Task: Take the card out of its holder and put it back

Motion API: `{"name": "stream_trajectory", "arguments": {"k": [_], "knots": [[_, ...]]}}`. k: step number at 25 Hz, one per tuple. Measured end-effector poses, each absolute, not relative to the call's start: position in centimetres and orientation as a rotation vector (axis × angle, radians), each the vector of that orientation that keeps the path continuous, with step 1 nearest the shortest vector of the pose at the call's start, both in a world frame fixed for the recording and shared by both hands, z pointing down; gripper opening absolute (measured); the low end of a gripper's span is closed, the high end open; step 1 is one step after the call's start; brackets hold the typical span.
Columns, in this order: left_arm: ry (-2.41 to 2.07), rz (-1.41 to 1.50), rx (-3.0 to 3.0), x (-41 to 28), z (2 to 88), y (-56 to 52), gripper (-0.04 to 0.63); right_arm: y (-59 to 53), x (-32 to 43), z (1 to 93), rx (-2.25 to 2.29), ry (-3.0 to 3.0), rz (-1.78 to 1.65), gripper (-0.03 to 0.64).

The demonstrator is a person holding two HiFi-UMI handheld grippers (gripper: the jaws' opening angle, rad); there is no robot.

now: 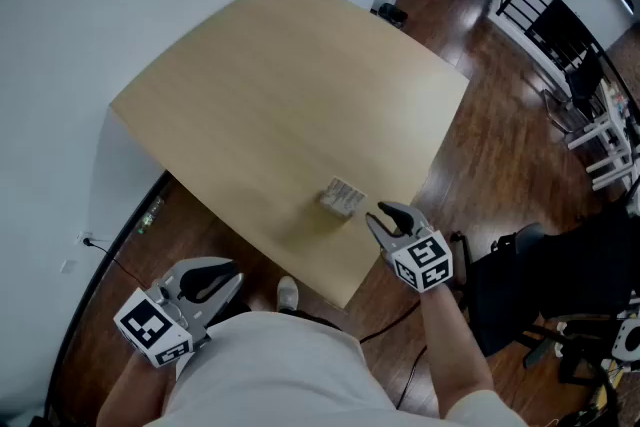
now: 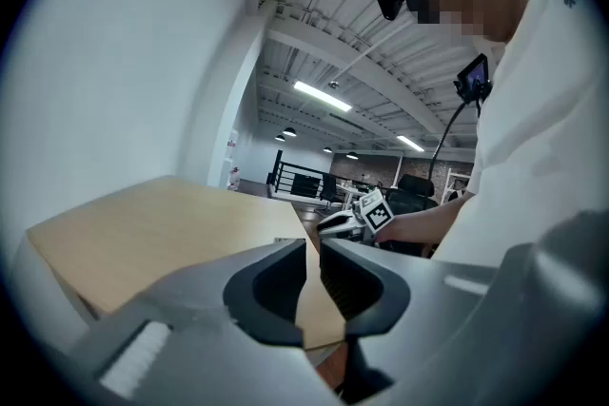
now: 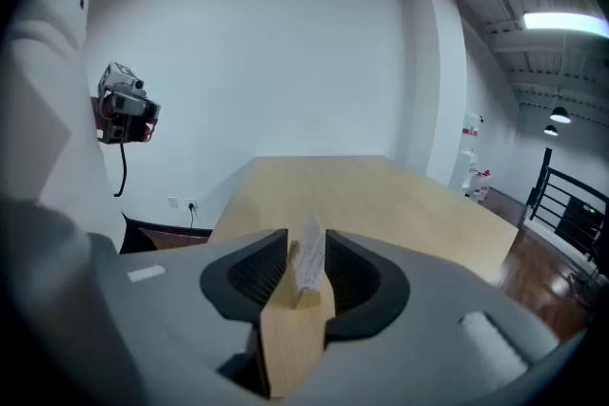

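A pale wooden table with a smooth bare top (image 1: 290, 85) fills the middle of the head view. On it, close to its near edge and toward its near right corner, stands a small light wooden block holder (image 1: 336, 206). A white printed card (image 1: 345, 192) sits upright in the holder's slot. The right gripper (image 1: 383, 215), grey with a marker cube at its back, is over that same near edge and points at the holder. Its tips are just beside the holder without touching it. In the right gripper view its jaws stand wide apart and press on nothing. The card (image 3: 311, 261) and the holder (image 3: 297, 284) show in the gap between them, a little beyond the tips. The left gripper (image 1: 232, 273) is off the table, below its near edge and over the dark wooden floor (image 1: 470, 155). In the left gripper view the left gripper (image 2: 313, 247) has its jaws drawn nearly together, with only a thin slit between them and nothing in it. The table's near corner shows through that slit.
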State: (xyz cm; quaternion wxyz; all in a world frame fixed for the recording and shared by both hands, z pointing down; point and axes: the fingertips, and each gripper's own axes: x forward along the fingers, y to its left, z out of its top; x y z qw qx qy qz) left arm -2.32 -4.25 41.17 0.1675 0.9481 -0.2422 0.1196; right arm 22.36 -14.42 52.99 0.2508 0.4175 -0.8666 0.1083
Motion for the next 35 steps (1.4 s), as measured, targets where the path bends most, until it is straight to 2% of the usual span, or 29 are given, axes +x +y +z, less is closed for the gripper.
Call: {"name": "stream_trajectory", "arguments": {"k": [11, 16, 20, 35], "knots": [[-0.738, 0.42, 2.665, -0.8, 41.8, -5.8, 0.049, -19.1, 21.5, 58.7, 0.947, -2.404, 0.422, 0.146], [-0.74, 0.446, 2.63, -0.7, 42.4, -5.7, 0.049, -19.4, 20.8, 59.3, 0.917, -2.429, 0.46, 0.118], [-0.737, 0.459, 2.611, -0.5, 42.8, -5.7, 0.049, -19.4, 20.6, 59.2, 0.91, -2.458, 0.456, 0.034], [-0.742, 0.444, 2.591, -1.1, 43.4, -4.8, 0.049, -18.7, 20.5, 57.5, 0.903, -2.488, 0.453, 0.021]]}}
